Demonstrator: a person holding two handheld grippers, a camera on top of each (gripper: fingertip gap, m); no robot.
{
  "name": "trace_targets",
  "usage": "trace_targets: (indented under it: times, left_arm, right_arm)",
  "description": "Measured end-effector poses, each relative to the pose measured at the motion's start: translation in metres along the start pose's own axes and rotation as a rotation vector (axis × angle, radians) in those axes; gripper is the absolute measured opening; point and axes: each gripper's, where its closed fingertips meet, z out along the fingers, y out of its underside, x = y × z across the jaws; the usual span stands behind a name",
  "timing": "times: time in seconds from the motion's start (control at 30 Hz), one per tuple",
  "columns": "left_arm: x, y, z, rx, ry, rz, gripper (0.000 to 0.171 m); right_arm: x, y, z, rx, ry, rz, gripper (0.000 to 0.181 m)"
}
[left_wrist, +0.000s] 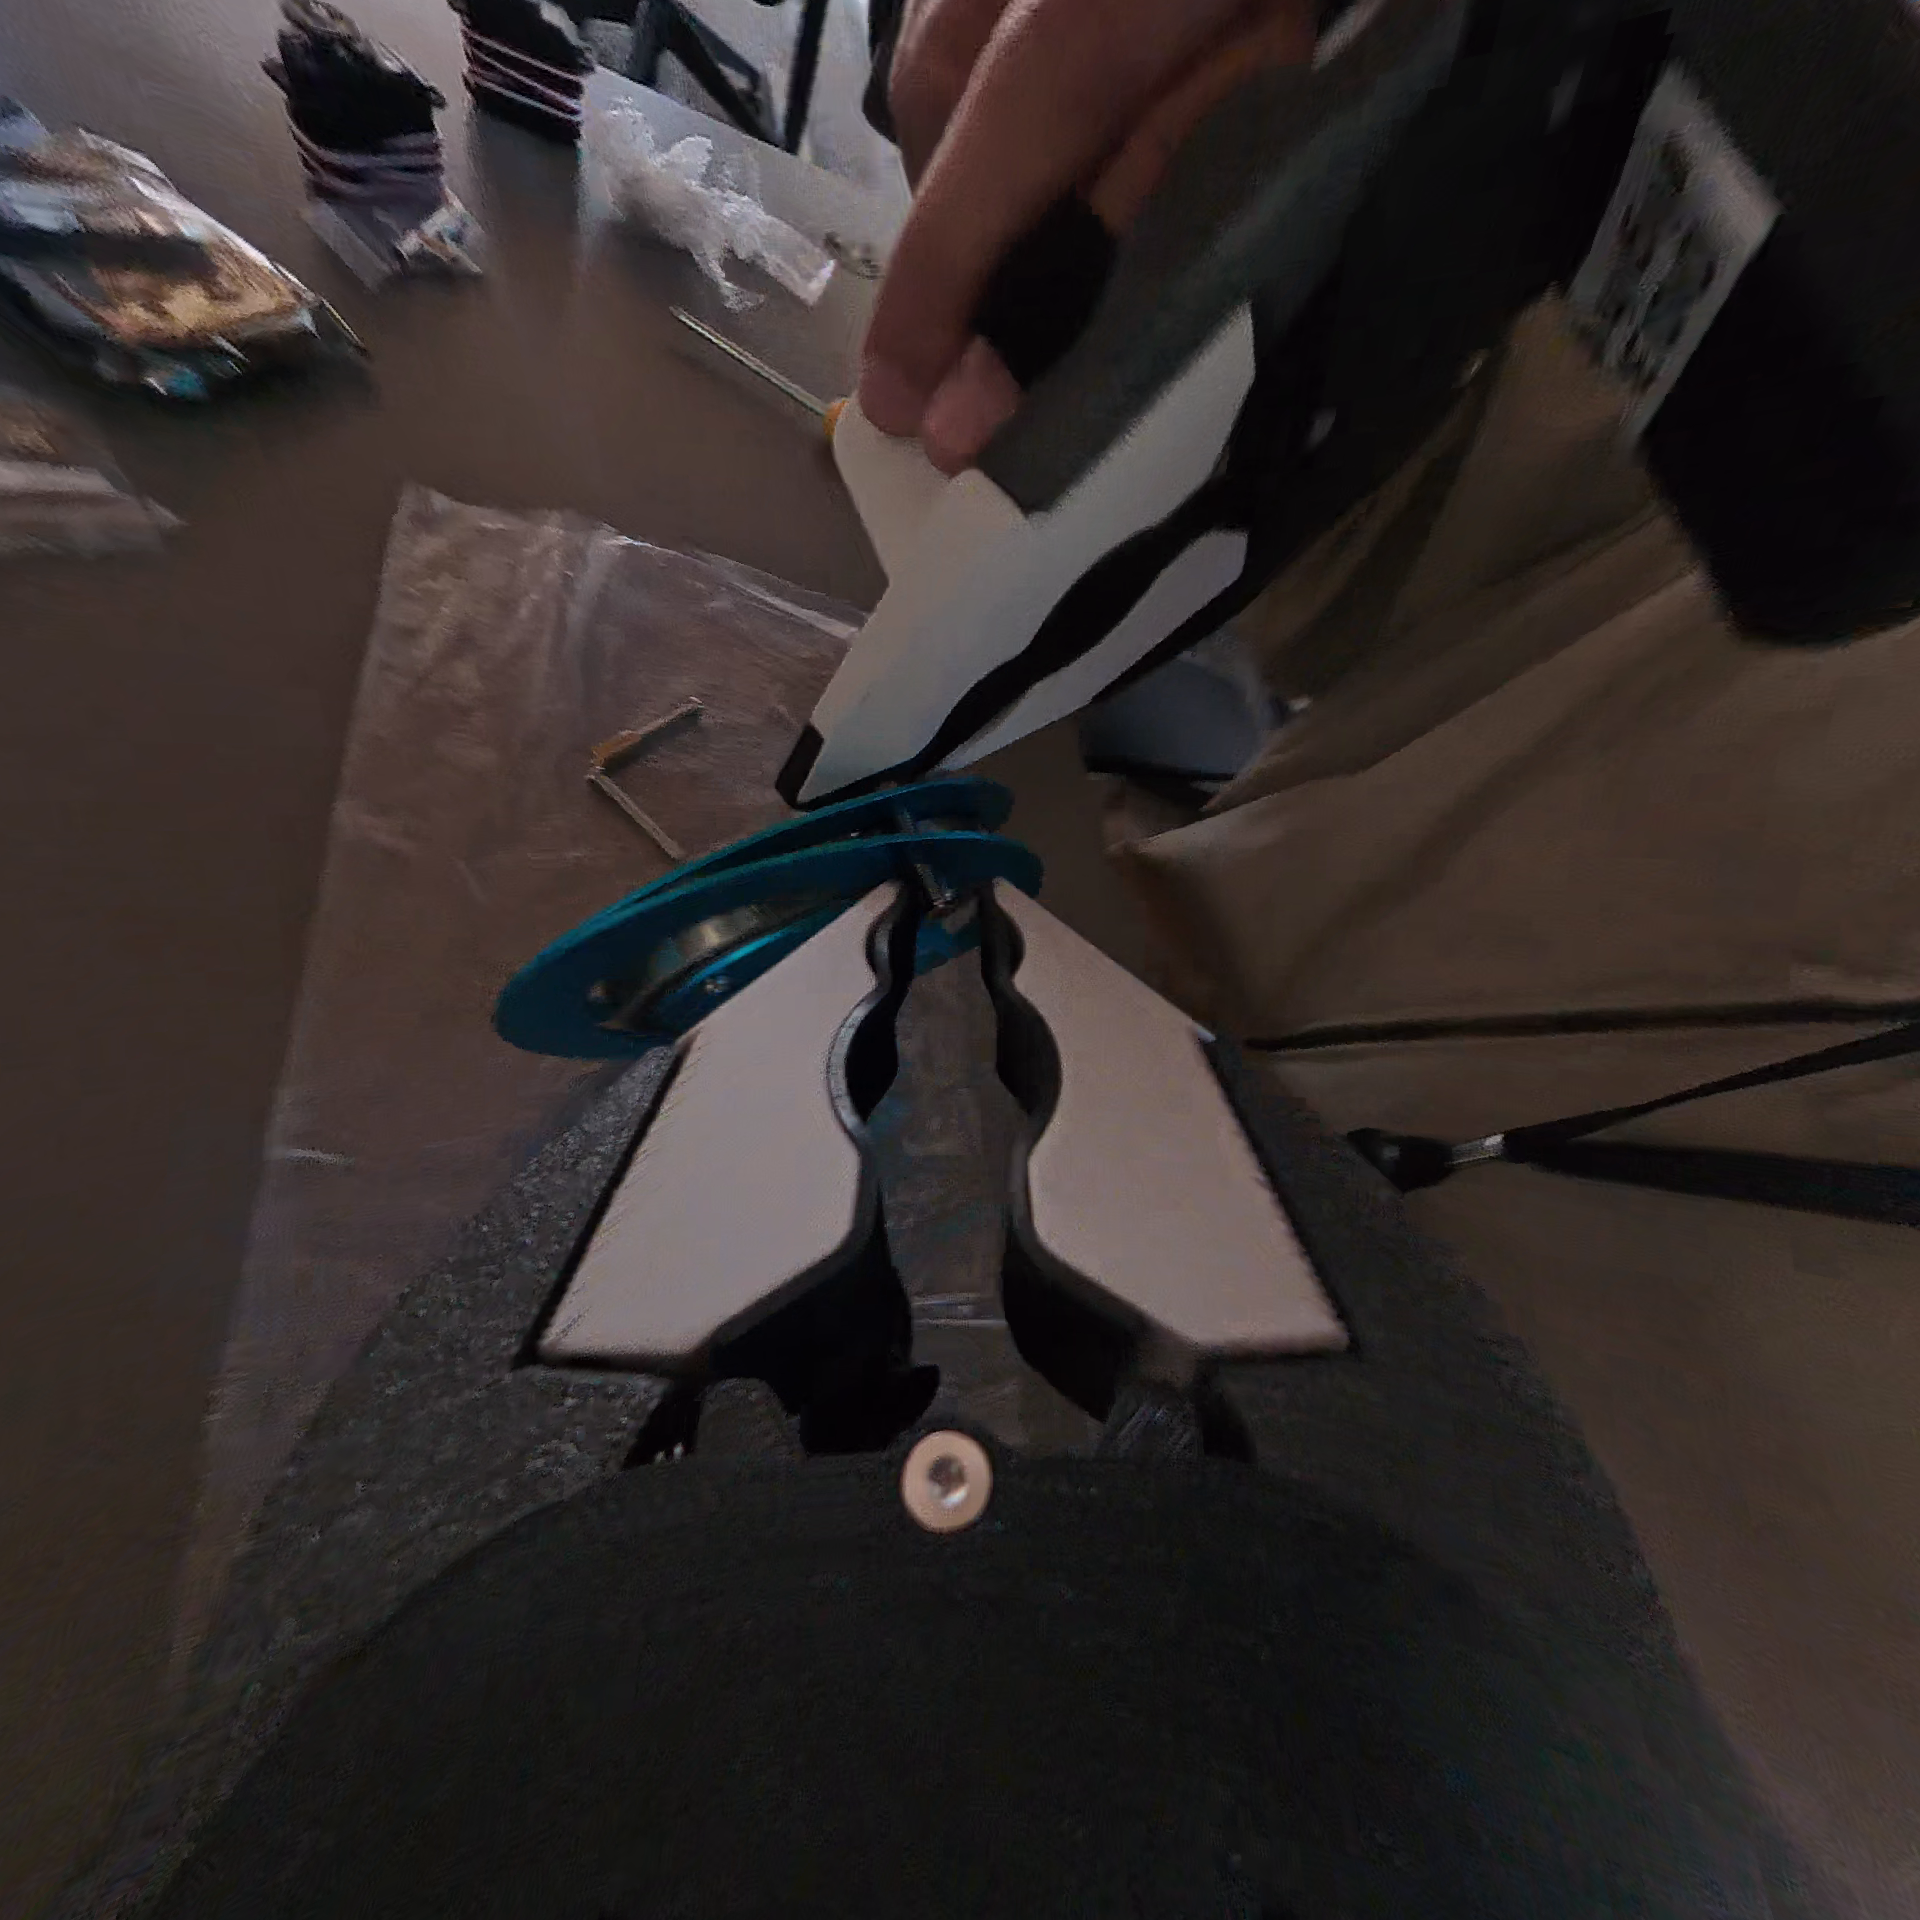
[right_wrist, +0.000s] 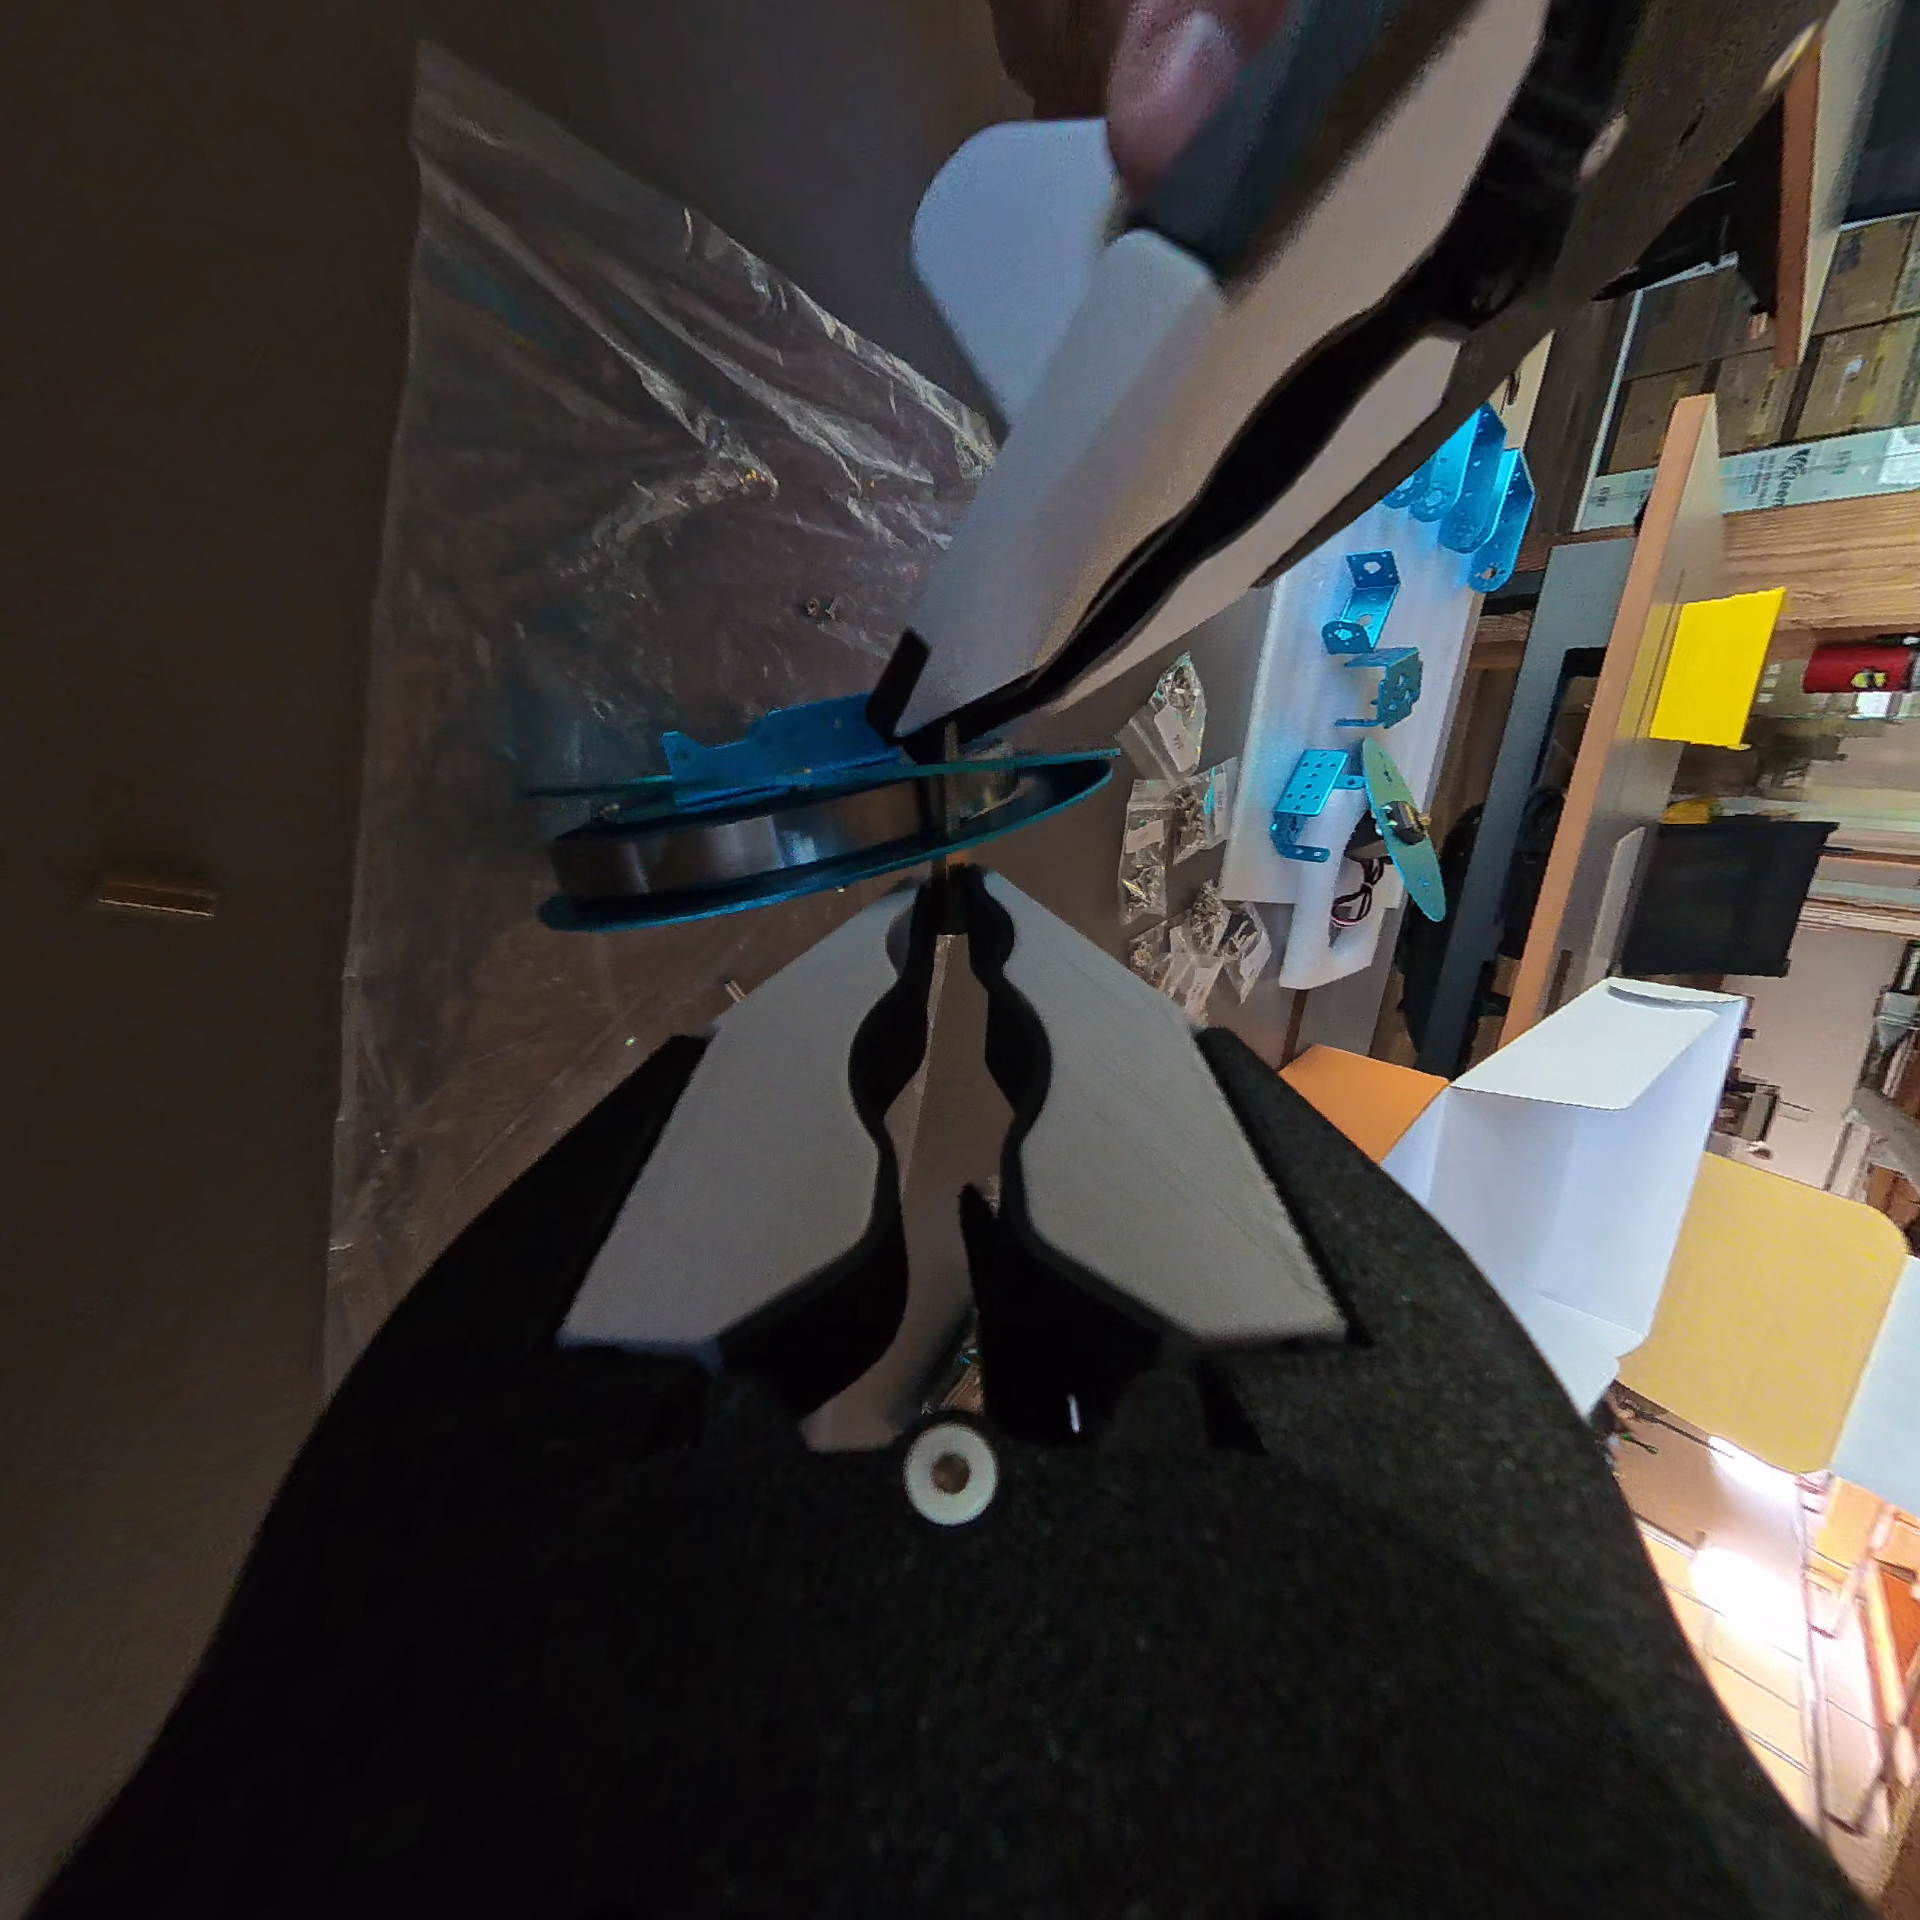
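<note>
Both grippers, left gripper (left_wrist: 940, 904) and right gripper (right_wrist: 951, 894), pinch with nearly closed jaws our blue disc assembly's (left_wrist: 748, 914) thin screw; it could slip onto the tabletop (left_wrist: 187, 727).

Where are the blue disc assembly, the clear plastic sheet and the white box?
blue disc assembly (right_wrist: 831, 831): right wrist view, on the dark hub between the discs.
clear plastic sheet (left_wrist: 499, 665): left wrist view, on its bare middle.
white box (right_wrist: 1558, 1164): right wrist view, on its side wall.

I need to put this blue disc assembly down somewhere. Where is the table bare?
Bare brown table lies left of the clear plastic sheet, below the dark packets. Crowded: the far edge with bundles, and round both grippers at the blue disc assembly.
</note>
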Motion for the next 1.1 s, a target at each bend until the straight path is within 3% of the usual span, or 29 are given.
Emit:
trace_targets:
  times: [0.13,0.43,0.53,0.63,0.7,0.8,1.0,1.1]
  left_arm:
    - [-0.001,-0.005,-0.002,0.050,0.131,-0.228,0.011]
    - [0.003,-0.002,0.000,0.104,0.264,-0.365,0.004]
    - [0.004,-0.002,0.000,0.123,0.305,-0.377,0.004]
    - [0.003,-0.003,0.001,0.139,0.326,-0.398,0.004]
    - [0.003,-0.004,0.001,0.143,0.332,-0.419,0.004]
    - [0.000,-0.004,-0.001,0.157,0.342,-0.446,0.004]
    - [0.000,-0.005,-0.002,0.165,0.377,-0.474,0.003]
    - [0.000,-0.005,-0.001,0.166,0.381,-0.480,0.004]
  right_arm:
    - [0.002,0.001,0.000,0.009,0.057,-0.044,0.004]
    - [0.002,-0.005,-0.003,0.191,0.139,0.027,0.006]
    - [0.004,0.000,-0.009,0.263,0.173,0.140,0.036]
    - [0.005,-0.001,-0.025,0.342,0.263,0.212,0.044]
    - [0.010,0.005,-0.033,0.250,0.455,0.082,0.043]
    - [0.008,-0.009,-0.045,0.161,0.735,-0.183,0.026]
    - [0.005,-0.002,-0.020,0.014,0.790,-0.286,0.035]
    - [0.005,-0.006,-0.019,0.033,0.805,-0.324,0.015]
